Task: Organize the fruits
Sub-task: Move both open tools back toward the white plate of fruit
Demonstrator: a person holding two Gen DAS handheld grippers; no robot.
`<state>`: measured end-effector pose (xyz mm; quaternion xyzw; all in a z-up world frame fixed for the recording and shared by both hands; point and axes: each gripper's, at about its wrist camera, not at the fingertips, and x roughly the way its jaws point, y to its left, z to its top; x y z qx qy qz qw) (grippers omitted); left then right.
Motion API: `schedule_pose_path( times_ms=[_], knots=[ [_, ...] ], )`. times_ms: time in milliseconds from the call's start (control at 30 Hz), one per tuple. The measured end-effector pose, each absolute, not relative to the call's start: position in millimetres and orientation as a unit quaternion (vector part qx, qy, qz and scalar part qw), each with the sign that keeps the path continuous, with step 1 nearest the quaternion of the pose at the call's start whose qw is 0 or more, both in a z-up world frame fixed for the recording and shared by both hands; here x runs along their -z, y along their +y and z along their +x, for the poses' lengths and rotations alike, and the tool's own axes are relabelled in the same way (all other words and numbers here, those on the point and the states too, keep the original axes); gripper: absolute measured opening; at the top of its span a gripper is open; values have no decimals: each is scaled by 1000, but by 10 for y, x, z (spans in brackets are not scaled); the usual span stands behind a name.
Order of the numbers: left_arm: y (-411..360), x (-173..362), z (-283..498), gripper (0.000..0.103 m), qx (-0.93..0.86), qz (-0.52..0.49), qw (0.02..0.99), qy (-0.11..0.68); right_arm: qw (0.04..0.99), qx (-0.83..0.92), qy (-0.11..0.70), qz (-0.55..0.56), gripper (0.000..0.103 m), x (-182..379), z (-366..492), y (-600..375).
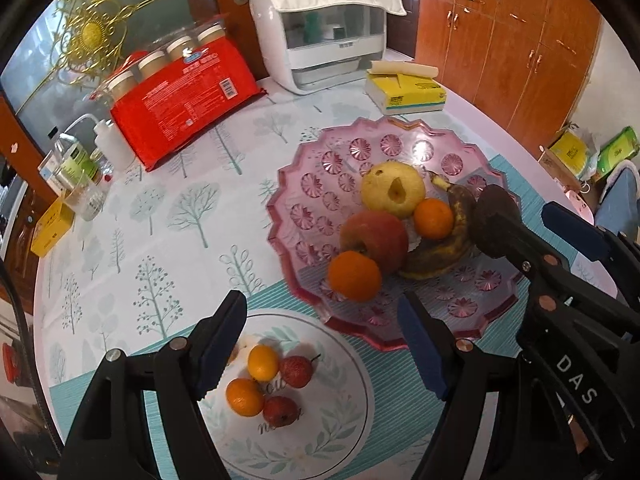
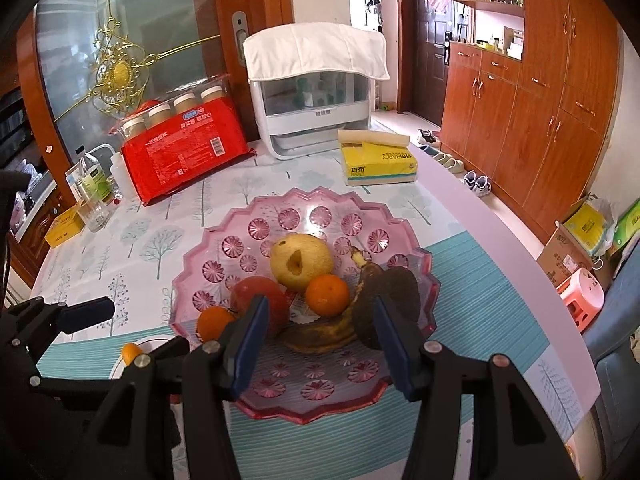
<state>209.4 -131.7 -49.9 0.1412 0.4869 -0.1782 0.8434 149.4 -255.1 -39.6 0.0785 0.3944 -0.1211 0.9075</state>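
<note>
The left gripper (image 1: pixel 320 344) is held wide apart and empty above the near edge of the bench (image 1: pixel 160 216), its fingers straddling the gap between the white plate (image 1: pixel 348 432) and the pink dish (image 1: pixel 304 184).

The right gripper (image 2: pixel 320 344) is likewise spread wide, with nothing between its pads; it is seen over the near rim of the pink dish (image 2: pixel 240 220). In the left wrist view the right gripper (image 1: pixel 532 220) is seen at the dish's right side, one finger just beside a dark brown fruit (image 1: pixel 494 216); whether they touch cannot be told.

In the pink dish are recorded:
- a yellow pear (image 1: pixel 394 188) with a cut notch
- a red apple (image 1: pixel 376 240)
- two oranges (image 1: pixel 354 276) (image 1: pixel 434 218)
- a blackened banana (image 1: pixel 444 248)
- the dark brown fruit (image 2: pixel 390 300)

All are bunched at the dish's middle and touching one another.

On the white plate, at the near edge, two small orange fruits (image 1: pixel 245 397) and two red lychees (image 1: pixel 296 371) are clustered together.

At the far edge of the bench are noted a red package (image 1: pixel 184 108), a white appliance (image 1: pixel 320 40) and a yellow tissue box (image 1: pixel 406 94).
</note>
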Motion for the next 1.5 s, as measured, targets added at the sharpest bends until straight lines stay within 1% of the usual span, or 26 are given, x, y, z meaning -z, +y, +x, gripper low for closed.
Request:
schedule_pose_path(
  times_ms=[367, 767, 933, 1167, 1500],
  knots=[
    [-944, 284, 1982, 76, 175, 147, 855, 466, 914, 125, 381, 68, 55, 226, 1395, -2225],
    [-444, 108, 1903, 76, 180, 132, 858, 463, 918, 136, 368, 59, 55, 66, 1181, -1821],
    [-277, 122, 1806, 76, 181, 167, 860, 447, 915, 128, 377, 58, 55, 102, 1093, -1657],
    [-125, 340, 1703, 76, 216, 188, 839, 463, 906, 115, 405, 53, 55, 322, 919, -1435],
    [43, 804, 1550, 76, 270, 203, 803, 492, 871, 94, 478, 61, 55, 922, 575, -1152]
  ],
)
